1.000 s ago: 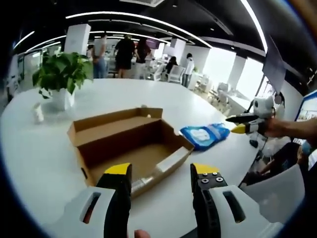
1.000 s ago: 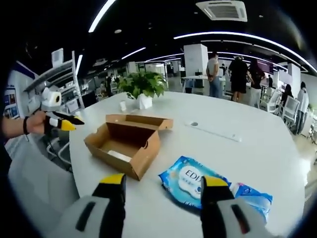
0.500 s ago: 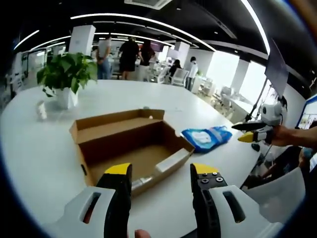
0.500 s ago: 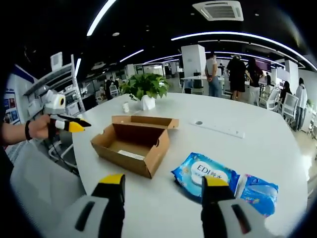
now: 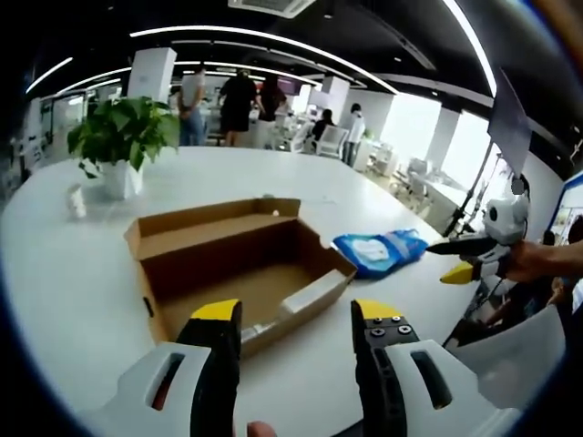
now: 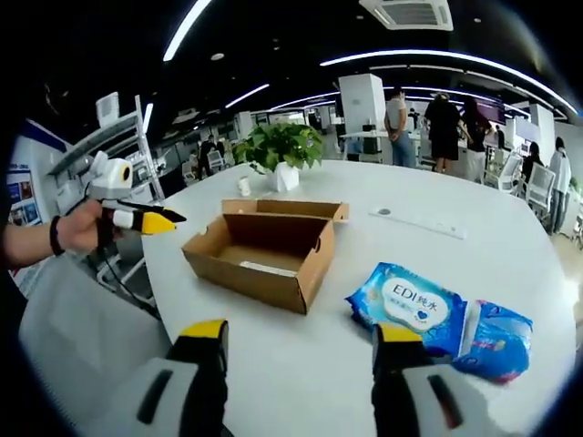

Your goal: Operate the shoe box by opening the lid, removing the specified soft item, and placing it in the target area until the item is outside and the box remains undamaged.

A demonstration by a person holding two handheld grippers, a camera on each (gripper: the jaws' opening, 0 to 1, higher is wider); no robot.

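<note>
1. Now the shoe box (image 5: 239, 270) sits open on the white table (image 5: 73, 273), lid folded back.
2. Beside it, outside, lies the blue soft pack (image 6: 440, 310).
3. Left gripper (image 5: 296, 314) and right gripper (image 6: 301, 335) hover near the table edge, jaws spread, gripping nothing.

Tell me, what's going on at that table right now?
Both grippers, left and right, open, holding nothing. Shoe box open on the table. Blue wipes pack out, beside the box. Nothing blocking.
</note>
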